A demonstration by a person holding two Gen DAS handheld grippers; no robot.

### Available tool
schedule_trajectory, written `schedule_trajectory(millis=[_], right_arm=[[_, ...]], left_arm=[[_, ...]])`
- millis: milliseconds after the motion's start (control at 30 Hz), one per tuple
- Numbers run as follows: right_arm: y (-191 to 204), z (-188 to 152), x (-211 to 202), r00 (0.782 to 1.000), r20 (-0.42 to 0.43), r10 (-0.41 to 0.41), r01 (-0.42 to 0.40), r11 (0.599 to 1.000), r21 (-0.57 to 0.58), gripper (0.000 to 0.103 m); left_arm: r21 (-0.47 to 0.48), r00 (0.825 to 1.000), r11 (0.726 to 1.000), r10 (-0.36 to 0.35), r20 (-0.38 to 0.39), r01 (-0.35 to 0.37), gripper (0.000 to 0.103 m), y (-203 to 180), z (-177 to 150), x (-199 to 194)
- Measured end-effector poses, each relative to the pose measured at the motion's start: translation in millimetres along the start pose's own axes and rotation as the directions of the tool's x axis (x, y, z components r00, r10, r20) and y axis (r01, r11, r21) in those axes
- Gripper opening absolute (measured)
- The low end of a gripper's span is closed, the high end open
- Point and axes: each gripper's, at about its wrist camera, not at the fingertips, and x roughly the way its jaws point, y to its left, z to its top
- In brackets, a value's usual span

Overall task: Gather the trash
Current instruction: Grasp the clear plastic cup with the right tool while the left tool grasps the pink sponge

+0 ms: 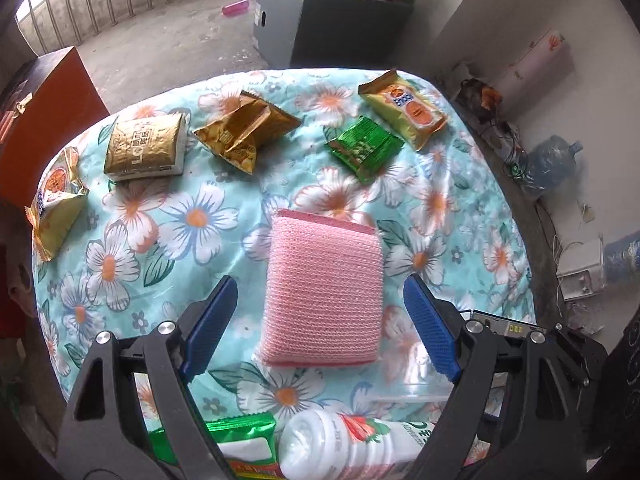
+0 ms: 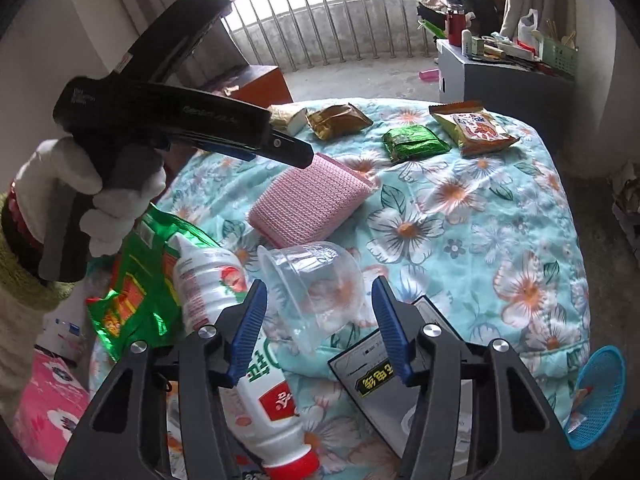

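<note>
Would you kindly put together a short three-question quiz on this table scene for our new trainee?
1. True or false: the left claw is clamped on the pink sponge.
2. Which item lies between the right claw's blue pads? A) green wrapper B) clear plastic cup C) white bottle
3. Fill in: the small green packet lies beside a yellow snack bag at the table's ____ side, seen from the cameras.

Key:
1. False: it stands open, pads clear of the sponge.
2. B, the clear plastic cup, on its side.
3. Far.
</note>
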Motion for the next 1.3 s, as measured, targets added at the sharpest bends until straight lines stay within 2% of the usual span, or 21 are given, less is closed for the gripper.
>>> schedule_trajectory(millis=[100, 200, 233, 300, 367, 433, 467, 533, 567, 733, 767, 800, 933, 1100, 1233, 1300], right_arm=[[8.3, -0.5, 11.8, 0.999, -0.032, -0.036, 0.034, 0.998, -0.062, 0.045], [10.8, -0.8, 17.5, 0.996, -0.042, -0.076, 0.072, 0.993, -0.090, 0.037], [8.8, 0.0, 19.1, 0.995, -0.043, -0.087, 0.083, 0.993, -0.086, 0.031], [-2.8, 3.5, 19.9, 0.997, -0.049, -0.064, 0.063, 0.998, -0.028, 0.027], [-26.2, 8.0, 21.8, 0.999, -0.049, -0.009, 0.013, 0.996, 0.086, 0.010], [-45.5, 8.7, 23.6, 0.998, -0.044, 0.054, -0.045, 0.982, 0.181, 0.006], [-45.5, 8.7, 23.6, 0.998, -0.044, 0.054, -0.045, 0.982, 0.181, 0.006], [-62.5, 7.7, 23.7, 0.996, -0.031, 0.079, -0.068, 0.964, 0.258, 0.006], [-78.8, 6.4, 22.3, 0.994, -0.013, 0.109, -0.099, 0.938, 0.331, 0.006], [-106.4, 3.9, 10.0, 0.994, 0.044, 0.098, -0.107, 0.896, 0.432, 0.006], [-119.8, 1.6, 3.4, 0.994, 0.067, 0.081, -0.103, 0.873, 0.476, 0.006], [-119.8, 1.6, 3.4, 0.994, 0.067, 0.081, -0.103, 0.873, 0.476, 0.006], [-146.3, -6.9, -1.1, 0.997, 0.053, 0.058, -0.078, 0.832, 0.549, 0.007], [-154.2, -12.8, -2.0, 0.997, 0.046, 0.060, -0.075, 0.818, 0.570, 0.009], [-152.5, -15.6, -6.4, 0.997, 0.059, 0.059, -0.082, 0.821, 0.565, 0.029], [-150.9, -15.2, -8.9, 0.997, 0.062, 0.052, -0.078, 0.828, 0.555, 0.029]], left_arm=[[-0.026, 1.000, 0.999, -0.024, -0.001, 0.024, 0.081, 8.1, 1.9, 7.1], [-0.037, 0.999, 0.999, -0.038, -0.004, 0.037, 0.081, 12.6, 3.5, 10.3], [-0.036, 0.999, 0.999, -0.035, -0.006, 0.035, 0.081, 13.4, 3.9, 11.4], [-0.031, 1.000, 0.999, -0.027, -0.010, 0.027, 0.081, 14.2, 5.0, 14.8], [-0.024, 1.000, 0.999, -0.026, -0.018, 0.025, 0.083, 13.9, 5.7, 18.7], [-0.021, 0.999, 0.999, -0.030, -0.027, 0.029, 0.083, 12.7, 6.0, 23.0], [-0.020, 0.999, 0.999, -0.031, -0.032, 0.031, 0.083, 11.7, 6.3, 25.2], [-0.019, 0.999, 0.999, -0.033, -0.041, 0.032, 0.083, 9.6, 7.1, 29.2], [-0.020, 0.999, 0.999, -0.032, -0.044, 0.031, 0.083, 8.4, 7.6, 30.7], [0.024, 0.997, 0.999, -0.028, -0.070, 0.030, 0.084, -5.1, 9.5, 39.2], [0.041, 0.997, 0.999, -0.019, -0.077, 0.022, 0.084, -9.1, 9.8, 41.4], [0.055, 0.997, 0.998, -0.009, -0.082, 0.014, 0.084, -12.1, 9.9, 43.1], [0.125, 0.995, 0.991, 0.064, -0.079, -0.054, 0.085, -25.3, 9.6, 48.9], [0.194, 0.991, 0.975, 0.118, -0.060, -0.104, 0.085, -34.4, 6.9, 54.7], [0.188, 0.986, 0.977, 0.125, -0.113, -0.102, 0.085, -34.8, 5.7, 68.0], [0.192, 0.984, 0.975, 0.133, -0.116, -0.109, 0.085, -36.3, 4.9, 71.5]])
